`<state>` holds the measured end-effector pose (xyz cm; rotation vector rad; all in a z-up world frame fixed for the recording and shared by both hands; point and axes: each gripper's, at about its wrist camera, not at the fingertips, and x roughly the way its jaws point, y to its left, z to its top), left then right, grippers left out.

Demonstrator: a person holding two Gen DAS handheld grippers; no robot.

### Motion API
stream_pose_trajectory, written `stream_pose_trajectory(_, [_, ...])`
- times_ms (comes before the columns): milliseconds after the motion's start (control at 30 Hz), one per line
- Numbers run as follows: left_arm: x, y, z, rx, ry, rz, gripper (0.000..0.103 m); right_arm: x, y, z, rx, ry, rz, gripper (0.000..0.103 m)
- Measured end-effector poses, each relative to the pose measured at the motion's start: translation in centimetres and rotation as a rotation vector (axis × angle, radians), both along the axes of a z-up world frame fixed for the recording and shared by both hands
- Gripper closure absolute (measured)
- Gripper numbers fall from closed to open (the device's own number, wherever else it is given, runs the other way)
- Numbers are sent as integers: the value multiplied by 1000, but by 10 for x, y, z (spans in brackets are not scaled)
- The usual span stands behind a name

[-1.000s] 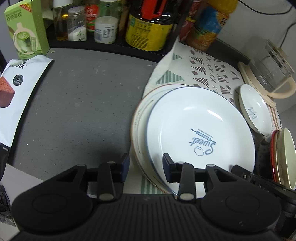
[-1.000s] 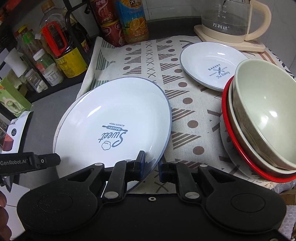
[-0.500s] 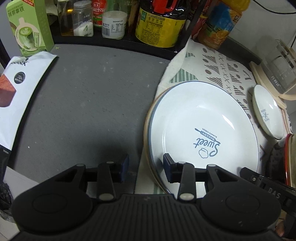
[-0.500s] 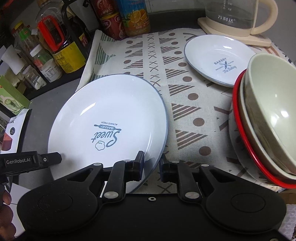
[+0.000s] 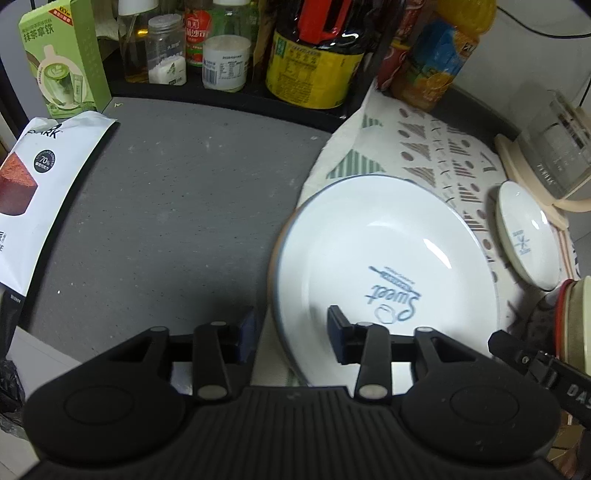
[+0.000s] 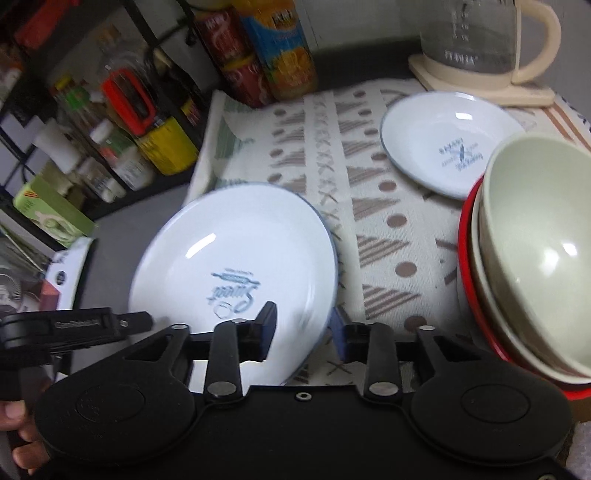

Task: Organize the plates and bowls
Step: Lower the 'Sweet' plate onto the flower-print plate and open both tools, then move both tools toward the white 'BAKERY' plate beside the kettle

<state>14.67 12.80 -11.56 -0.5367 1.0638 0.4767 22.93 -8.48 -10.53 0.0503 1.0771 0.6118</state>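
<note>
Fingers point(image 6: 267, 326) just parted (both grippers) around plate point(image 6: 236, 254).

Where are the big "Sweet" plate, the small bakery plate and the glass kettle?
big "Sweet" plate point(image 5: 369, 240), left wrist view, bare white centre.
small bakery plate point(image 6: 436, 129), right wrist view, inner white surface.
glass kettle point(image 6: 469, 33), right wrist view, clear glass body.

A home kitchen is indicated: a dark rack point(image 5: 229, 92) is crowded with sauce bottles point(image 5: 314, 62) and seasoning jars point(image 5: 166, 51), a glass electric kettle point(image 6: 476, 40) is set on a patterned cloth point(image 6: 369, 206), and crockery is laid out on the grey surface point(image 5: 166, 206).
</note>
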Motion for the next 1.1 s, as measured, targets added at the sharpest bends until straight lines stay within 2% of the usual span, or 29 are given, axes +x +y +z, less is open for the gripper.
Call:
stream_pose_trajectory(33, [-1, -3, 3, 6, -4, 4, 50, 0, -2, 4, 14, -7, 4, 55])
stream_pose_trajectory(133, [-4, -11, 12, 18, -27, 15, 36, -2, -7, 16, 45, -40, 20, 48])
stream_pose_trajectory(267, [-10, -24, 22, 9, -54, 19, 26, -3, -18, 28, 81, -55, 19, 36])
stream_pose_trajectory(333, [-13, -32, 26, 1, -52, 28, 24, -4, -25, 32, 100, -51, 12, 25])
stream_pose_trajectory(433, [-18, -42, 33, -27, -59, 37, 24, -8, -33, 39, 107, -65, 19, 18])
stream_pose_trajectory(533, [-22, -54, 42, -24, -68, 40, 23, -11, -41, 46, 116, -71, 21, 10])
stream_pose_trajectory(733, [-27, -73, 57, -17, -79, 35, 16, -9, -63, 62, 126, -95, -10, 4])
stream_pose_trajectory(867, [-28, -78, 63, -16, -61, 37, 14, -7, -76, 69, 131, -114, -23, 1])
stream_pose_trajectory(1100, [-26, -88, 75, -8, -67, 29, 13, -9, -92, 76, 132, -128, -37, 0])
